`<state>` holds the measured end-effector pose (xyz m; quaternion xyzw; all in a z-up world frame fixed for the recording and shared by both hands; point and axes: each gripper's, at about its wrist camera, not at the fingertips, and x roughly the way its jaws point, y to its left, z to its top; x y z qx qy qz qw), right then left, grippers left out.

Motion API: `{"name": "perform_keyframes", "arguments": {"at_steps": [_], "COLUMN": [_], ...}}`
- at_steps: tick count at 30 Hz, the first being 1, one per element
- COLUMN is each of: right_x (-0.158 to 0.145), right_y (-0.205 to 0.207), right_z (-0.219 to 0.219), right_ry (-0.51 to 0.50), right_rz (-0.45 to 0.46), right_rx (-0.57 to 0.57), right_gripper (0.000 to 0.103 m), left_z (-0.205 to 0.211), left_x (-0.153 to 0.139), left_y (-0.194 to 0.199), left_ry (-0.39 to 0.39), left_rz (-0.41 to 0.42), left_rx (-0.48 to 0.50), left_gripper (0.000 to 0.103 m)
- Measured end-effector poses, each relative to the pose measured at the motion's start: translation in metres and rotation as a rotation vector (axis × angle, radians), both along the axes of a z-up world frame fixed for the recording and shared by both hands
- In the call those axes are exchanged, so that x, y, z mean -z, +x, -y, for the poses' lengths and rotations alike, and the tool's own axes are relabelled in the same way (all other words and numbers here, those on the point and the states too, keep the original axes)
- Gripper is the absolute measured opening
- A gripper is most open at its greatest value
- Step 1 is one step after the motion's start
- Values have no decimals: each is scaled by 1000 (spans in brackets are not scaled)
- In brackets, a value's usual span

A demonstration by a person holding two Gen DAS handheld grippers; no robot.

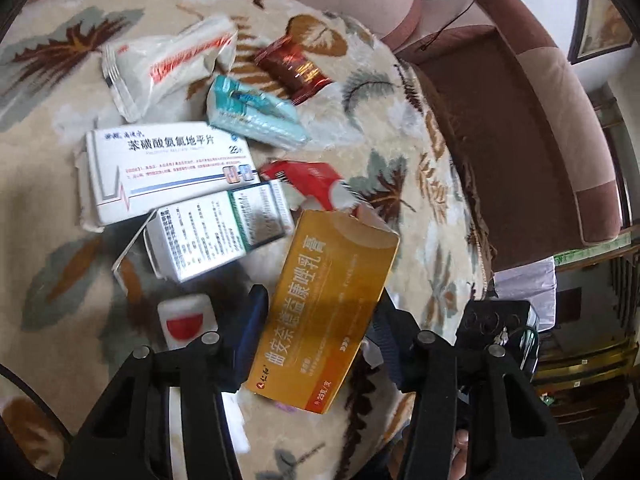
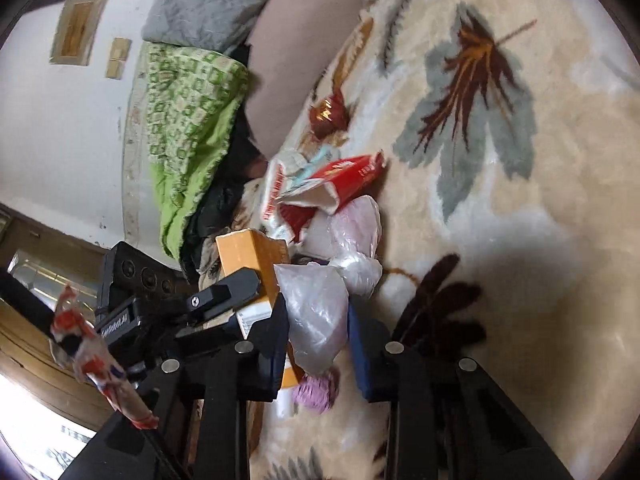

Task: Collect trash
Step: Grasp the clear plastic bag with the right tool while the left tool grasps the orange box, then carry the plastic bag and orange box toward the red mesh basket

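Note:
My left gripper is shut on an orange medicine box, which stands tilted above a leaf-patterned blanket. In the right wrist view the same orange box sits in the left gripper. My right gripper is shut on a crumpled clear plastic bag, with a purple scrap just below it. More trash lies on the blanket: a white medicine box, a white and green box, a teal packet, a red-brown foil wrapper, a white wrapper and a red packet.
A small white piece with a red mark lies by my left finger. A brown sofa arm borders the blanket. A green patterned cloth and a grey pillow lie against the wall. A red and white wrapper hangs at the left.

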<state>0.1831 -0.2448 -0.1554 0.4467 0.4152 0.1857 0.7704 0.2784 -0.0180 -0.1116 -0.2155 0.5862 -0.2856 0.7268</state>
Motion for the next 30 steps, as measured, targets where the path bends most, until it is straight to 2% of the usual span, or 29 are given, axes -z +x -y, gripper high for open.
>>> {"name": "perform_keyframes", "arguments": {"at_steps": [7, 12, 18, 22, 30], "right_x": [-57, -100, -153, -178, -192], "right_y": [-67, -137, -220, -263, -309], "right_z": [20, 37, 45, 44, 48], "right_ry": [-135, -202, -269, -323, -357], "right_rz": [104, 196, 307, 362, 401], "right_rx": [56, 106, 137, 156, 183], "right_gripper": [30, 30, 30, 30, 30], "left_z": [13, 22, 42, 56, 76], "left_x": [-67, -109, -133, -145, -172], "left_y": [-56, -125, -214, -257, -309], "left_ry": [126, 105, 85, 69, 98], "left_rz": [143, 226, 308, 343, 433], "left_rx": [17, -1, -44, -40, 6], "left_gripper": [51, 51, 51, 51, 51]}}
